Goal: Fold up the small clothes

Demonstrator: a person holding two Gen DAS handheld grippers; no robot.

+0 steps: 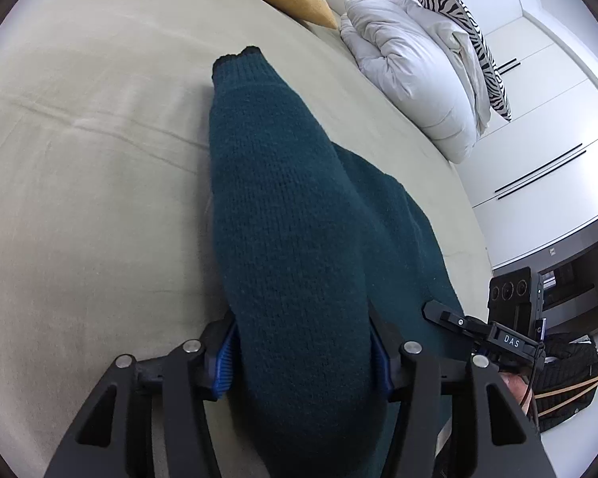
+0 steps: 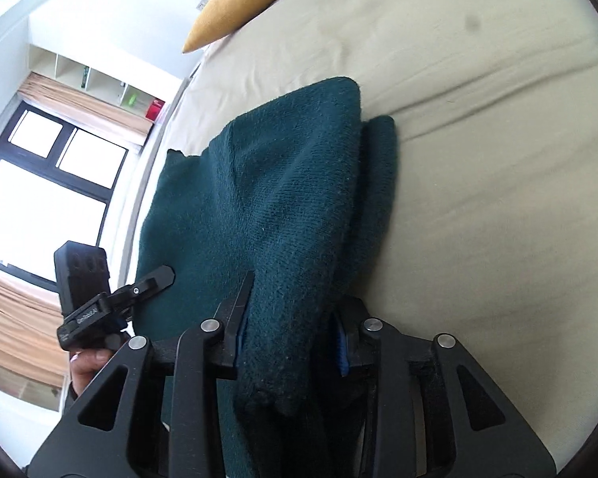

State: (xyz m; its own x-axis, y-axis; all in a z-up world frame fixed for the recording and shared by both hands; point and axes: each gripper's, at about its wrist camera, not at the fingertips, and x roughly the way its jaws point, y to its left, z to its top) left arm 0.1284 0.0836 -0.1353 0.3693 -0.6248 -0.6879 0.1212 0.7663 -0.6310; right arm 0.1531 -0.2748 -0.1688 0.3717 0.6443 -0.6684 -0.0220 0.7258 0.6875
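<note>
Both tongs, left [image 1: 303, 362] and right [image 2: 289, 348], clamp teal sweater [image 1: 291, 219]; bare sheet [image 1: 79, 159] beside.

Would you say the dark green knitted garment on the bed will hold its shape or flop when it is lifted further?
The green knitted garment probably flops: it drapes limply onto the bed. Its thick, fuzzy knit likely resists slipping. It bunches bulkily in the left tool, so folds may spring open.

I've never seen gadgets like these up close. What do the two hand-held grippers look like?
Both are matte black. The left gripper and the right gripper each have flat, angular linkage arms with triangular cut-outs and round silver pivot pins. Ribbed blue pads line the fingers. Each gripper's side carries a black box with round lenses, a white-lettered label and a thin cable.
</note>
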